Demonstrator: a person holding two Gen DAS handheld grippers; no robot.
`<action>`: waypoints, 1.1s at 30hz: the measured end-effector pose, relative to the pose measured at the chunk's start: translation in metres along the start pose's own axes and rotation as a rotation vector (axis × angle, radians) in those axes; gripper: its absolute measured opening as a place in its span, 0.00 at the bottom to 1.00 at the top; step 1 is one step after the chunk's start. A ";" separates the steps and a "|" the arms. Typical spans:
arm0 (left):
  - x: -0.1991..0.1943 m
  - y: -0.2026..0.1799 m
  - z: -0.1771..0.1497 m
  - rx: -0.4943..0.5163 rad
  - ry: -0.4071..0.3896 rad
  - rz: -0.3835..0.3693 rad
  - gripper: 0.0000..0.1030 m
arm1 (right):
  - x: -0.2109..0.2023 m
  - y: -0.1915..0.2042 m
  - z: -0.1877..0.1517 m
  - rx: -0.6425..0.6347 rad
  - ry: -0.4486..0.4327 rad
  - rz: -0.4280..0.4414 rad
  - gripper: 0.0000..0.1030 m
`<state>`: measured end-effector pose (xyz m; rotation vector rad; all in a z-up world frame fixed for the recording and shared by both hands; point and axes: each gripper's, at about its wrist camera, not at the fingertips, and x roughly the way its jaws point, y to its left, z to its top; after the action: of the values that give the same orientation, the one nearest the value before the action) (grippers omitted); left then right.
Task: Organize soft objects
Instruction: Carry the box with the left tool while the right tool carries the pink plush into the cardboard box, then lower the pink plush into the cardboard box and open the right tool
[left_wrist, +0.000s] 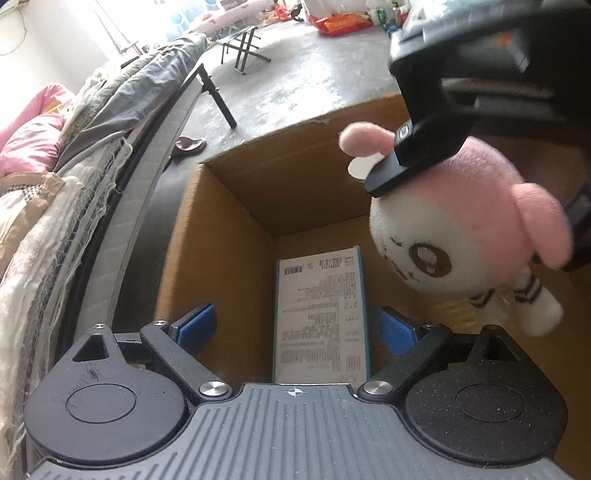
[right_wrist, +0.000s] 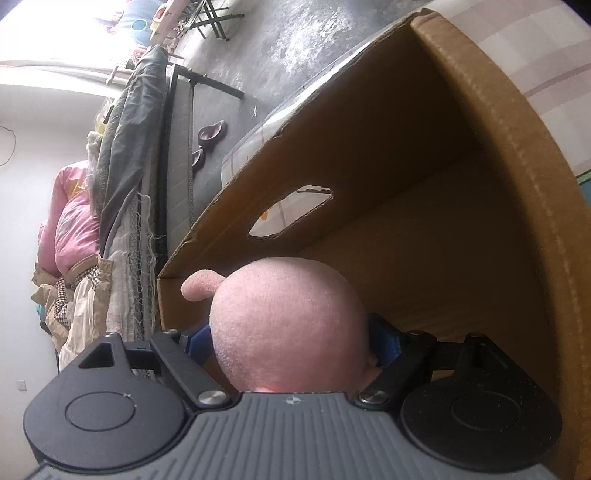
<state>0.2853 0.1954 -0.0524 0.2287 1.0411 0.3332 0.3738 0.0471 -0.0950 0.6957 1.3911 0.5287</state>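
Note:
A pink and white plush toy (left_wrist: 461, 229) with a brown-eyed face hangs over an open cardboard box (left_wrist: 229, 221). My right gripper (left_wrist: 399, 166) is shut on the toy's pink head and holds it above the box's right side. In the right wrist view the pink head (right_wrist: 288, 325) fills the space between the blue pads (right_wrist: 384, 343), with the box wall (right_wrist: 406, 184) behind. My left gripper (left_wrist: 295, 328) is open and empty, its blue pads (left_wrist: 197, 325) above the box's near edge.
A flat white and blue printed package (left_wrist: 319, 317) lies on the box bottom. A bed with piled bedding and a pink pillow (left_wrist: 33, 144) runs along the left. Slippers (left_wrist: 188, 144) lie on the grey floor beyond the box. A folding stand (left_wrist: 240, 48) is farther back.

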 end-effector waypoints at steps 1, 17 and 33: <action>-0.006 0.003 -0.002 -0.006 -0.004 -0.007 0.91 | 0.000 -0.001 0.000 0.003 0.003 -0.001 0.84; -0.082 0.050 -0.050 -0.120 -0.138 -0.070 0.93 | -0.024 0.031 -0.024 -0.290 -0.045 -0.087 0.95; -0.132 0.111 -0.107 -0.317 -0.313 -0.086 0.94 | -0.014 0.092 -0.140 -1.179 -0.053 -0.378 0.81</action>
<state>0.1131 0.2513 0.0392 -0.0496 0.6752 0.3661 0.2389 0.1196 -0.0256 -0.4919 0.8906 0.8761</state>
